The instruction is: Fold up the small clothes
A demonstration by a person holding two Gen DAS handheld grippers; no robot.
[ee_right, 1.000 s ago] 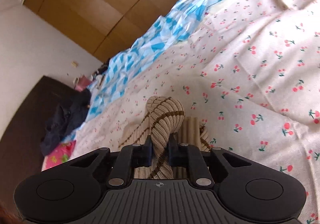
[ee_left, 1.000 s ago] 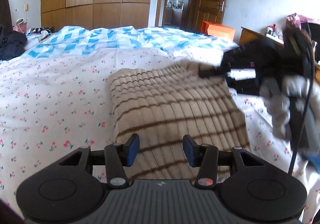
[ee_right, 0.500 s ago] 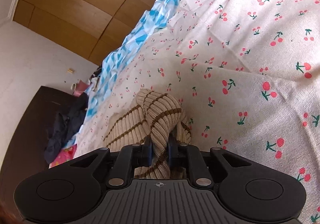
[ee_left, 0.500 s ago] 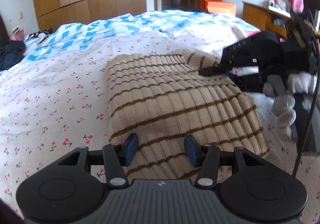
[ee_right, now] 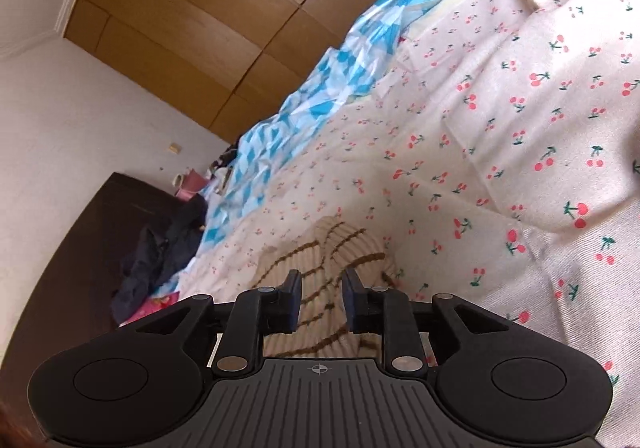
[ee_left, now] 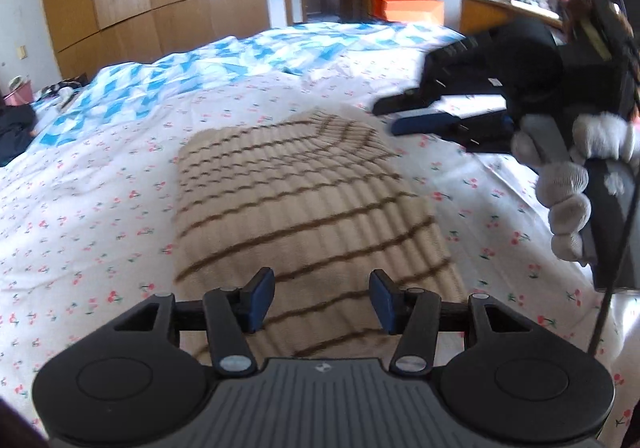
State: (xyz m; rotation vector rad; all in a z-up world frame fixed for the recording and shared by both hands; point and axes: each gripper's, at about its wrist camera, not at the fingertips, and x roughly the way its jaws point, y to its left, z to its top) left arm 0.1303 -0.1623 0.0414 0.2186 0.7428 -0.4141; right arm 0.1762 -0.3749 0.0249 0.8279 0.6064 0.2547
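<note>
Beige ribbed sweater with brown stripes [ee_left: 304, 207] lies folded flat on cherry-print bed sheet [ee_left: 80, 215]. Left gripper [ee_left: 322, 302] jaws wide, holding nothing. Right gripper [ee_right: 320, 298] jaws apart, nothing pinched. Fold looks nearly done; maybe tidying left.

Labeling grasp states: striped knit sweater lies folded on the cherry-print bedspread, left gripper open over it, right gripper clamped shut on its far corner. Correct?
Not quite. The right gripper is open: the right wrist view shows its jaws apart, with the sweater lying loose between them. The rest holds: folded on the cherry-print bedspread, left gripper open.
</note>
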